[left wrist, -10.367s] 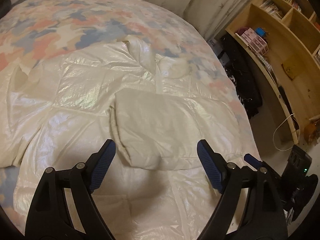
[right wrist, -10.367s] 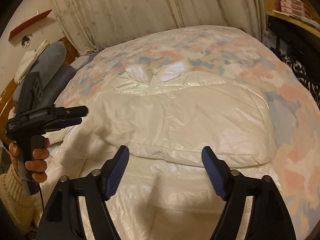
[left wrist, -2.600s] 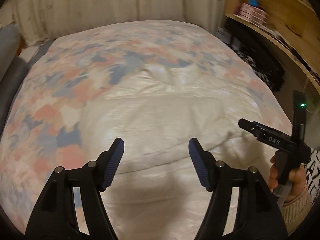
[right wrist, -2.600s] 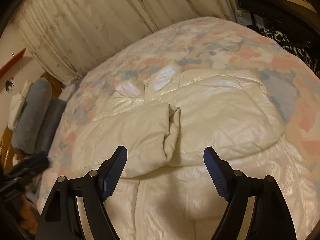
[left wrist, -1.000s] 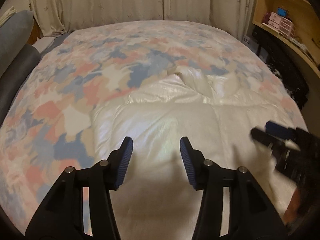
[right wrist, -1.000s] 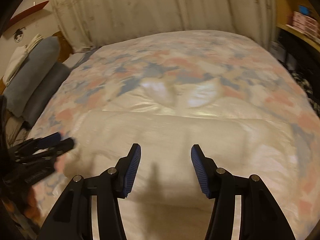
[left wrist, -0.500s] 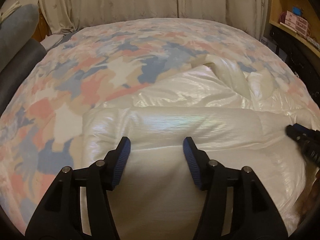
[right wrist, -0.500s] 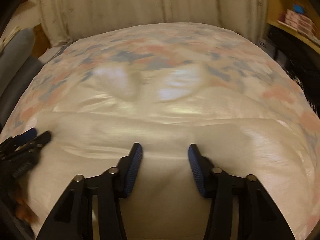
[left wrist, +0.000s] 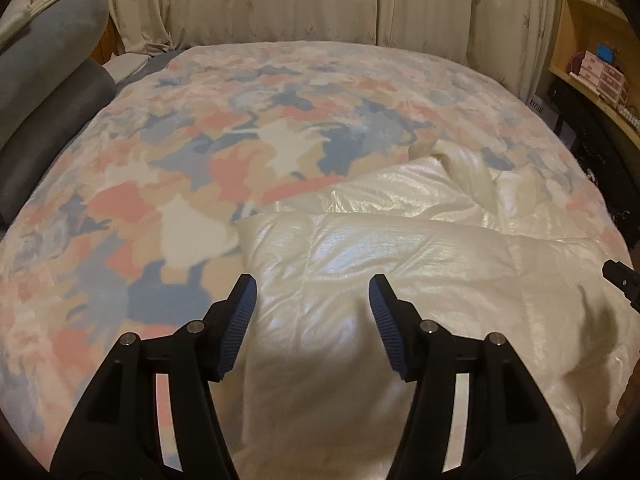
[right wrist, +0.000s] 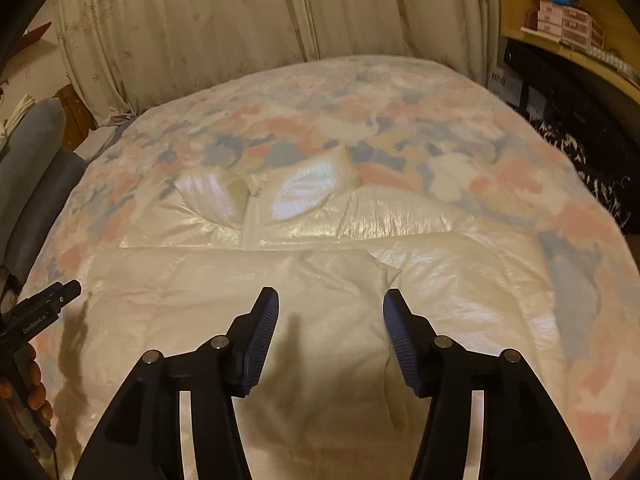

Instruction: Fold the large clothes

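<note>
Both my tongs, left (left wrist: 312, 312) and right (right wrist: 330, 328), hang spread, holding nothing, above the jacket (right wrist: 320, 280), whose folded band runs left-right; its collar (right wrist: 312, 188) lies far.

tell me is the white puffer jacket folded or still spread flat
Partly folded: the jacket has both sleeves laid across its front, cuffs meeting mid-chest; collar uncovered.

You have one cream puffer jacket (right wrist: 360, 248) on one patterned bedspread (left wrist: 248, 152), and two grippers: left gripper (left wrist: 312, 312) and right gripper (right wrist: 330, 328). Two grey cushions (left wrist: 48, 92) sit beside the bed, one stack of pink boxes (right wrist: 568, 26) on the shelf.
</note>
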`<state>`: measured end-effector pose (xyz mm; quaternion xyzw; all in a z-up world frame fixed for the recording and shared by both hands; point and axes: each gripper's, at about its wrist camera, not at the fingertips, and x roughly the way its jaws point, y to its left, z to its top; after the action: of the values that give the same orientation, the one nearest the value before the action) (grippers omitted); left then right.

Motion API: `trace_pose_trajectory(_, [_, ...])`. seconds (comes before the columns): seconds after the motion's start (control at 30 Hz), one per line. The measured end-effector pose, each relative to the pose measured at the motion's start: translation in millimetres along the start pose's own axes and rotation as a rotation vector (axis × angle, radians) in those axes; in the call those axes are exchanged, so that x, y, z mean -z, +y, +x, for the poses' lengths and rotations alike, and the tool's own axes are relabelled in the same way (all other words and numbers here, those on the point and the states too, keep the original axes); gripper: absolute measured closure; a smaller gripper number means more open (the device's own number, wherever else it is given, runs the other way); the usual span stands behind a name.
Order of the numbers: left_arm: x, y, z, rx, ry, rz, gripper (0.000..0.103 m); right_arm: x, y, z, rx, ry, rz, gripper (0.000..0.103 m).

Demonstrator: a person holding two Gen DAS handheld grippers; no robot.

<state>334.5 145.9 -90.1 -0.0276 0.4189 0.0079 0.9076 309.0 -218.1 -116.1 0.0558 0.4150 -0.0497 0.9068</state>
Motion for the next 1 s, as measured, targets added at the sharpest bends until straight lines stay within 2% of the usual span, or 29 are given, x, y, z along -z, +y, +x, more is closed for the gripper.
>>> trace_pose_trajectory(0.13, [5, 2, -32, 0.006, -0.022, 0.008, 0.039, 2, 5, -34, -0.003, -0.02, 0.0, 0.048])
trace_pose_trajectory(0.5, [27, -10, -98, 0.02, -0.027, 0.062, 0.037, 22, 12, -112, -0.032, -0.031, -0.019, 0.047])
trace_pose_trajectory(0.63, [39, -10, -129, 0.041, -0.032, 0.082, 0.037, 36, 10, -150, -0.066, -0.044, -0.01, 0.034])
trace_pose_trajectory(0.8, [64, -2, -184, 0.067, -0.049, 0.115, 0.037, 62, 10, -212, -0.1, -0.075, -0.019, 0.031])
trace_pose_trajectory(0.93, [84, 6, -227, 0.078, -0.071, 0.131, 0.032, 86, 4, -267, -0.113, -0.114, -0.034, 0.019])
trace_pose_trajectory(1.0, [97, 14, -251, 0.09, -0.086, 0.132, 0.029, 97, -1, -290, -0.113, -0.128, -0.044, 0.018])
